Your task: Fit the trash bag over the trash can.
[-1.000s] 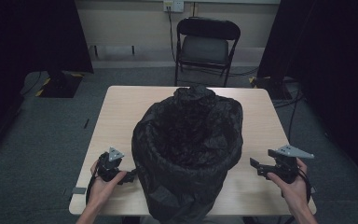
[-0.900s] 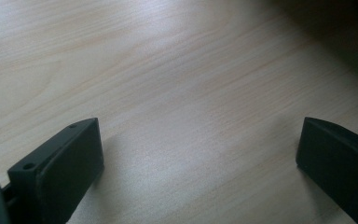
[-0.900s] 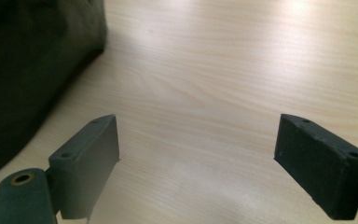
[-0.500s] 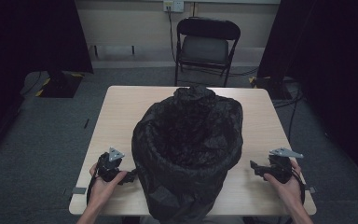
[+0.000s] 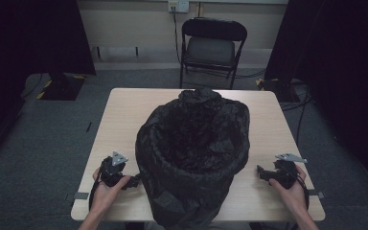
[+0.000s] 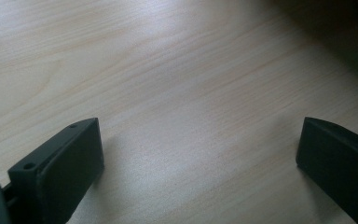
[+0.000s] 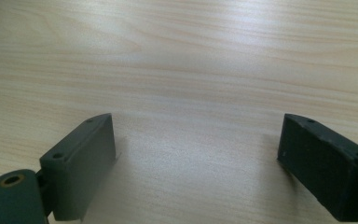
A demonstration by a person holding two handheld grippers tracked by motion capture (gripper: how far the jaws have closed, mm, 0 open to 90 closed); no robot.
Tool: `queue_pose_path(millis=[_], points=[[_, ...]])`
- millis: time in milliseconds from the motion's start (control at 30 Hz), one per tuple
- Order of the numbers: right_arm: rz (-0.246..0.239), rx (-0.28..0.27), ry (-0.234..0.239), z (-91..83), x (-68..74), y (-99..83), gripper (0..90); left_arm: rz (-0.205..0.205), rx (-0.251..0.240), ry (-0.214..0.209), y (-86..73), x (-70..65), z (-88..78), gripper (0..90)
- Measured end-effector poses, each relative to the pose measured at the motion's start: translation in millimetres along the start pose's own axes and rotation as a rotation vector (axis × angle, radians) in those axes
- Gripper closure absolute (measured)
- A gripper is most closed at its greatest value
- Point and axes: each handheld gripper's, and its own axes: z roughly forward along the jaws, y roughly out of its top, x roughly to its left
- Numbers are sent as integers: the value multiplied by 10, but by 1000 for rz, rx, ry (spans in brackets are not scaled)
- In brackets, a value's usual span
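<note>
Bin: a large round container lined with a crinkled black plastic bag [image 5: 191,153] stands at the near middle of the pale wooden table [image 5: 124,110], its mouth open upward and the liner folded over the rim.
Left gripper: the left gripper [image 5: 133,181] sits low on the table just beside the bin's left wall, about where it was a second ago; its jaws stand wide apart with bare wood between them in the left gripper view [image 6: 196,154].
Right gripper: the right gripper [image 5: 260,172] has sunk from a raised pose to rest near the tabletop, apart from the bin's right side; jaws spread wide, holding nothing [image 7: 196,154].
Change: only the right hand has lowered.
Meaning: both grippers look settled either side of the liner, likely ready to reach for its rim.
</note>
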Motion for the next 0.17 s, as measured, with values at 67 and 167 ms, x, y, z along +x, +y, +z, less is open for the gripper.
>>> queue_pose_path(millis=[67, 167], points=[[0, 0, 1, 1, -1, 0, 100, 3, 1, -1, 5, 3, 5, 0], [1, 0, 1, 1, -1, 0, 99, 3, 2, -3, 11, 5, 9, 0]])
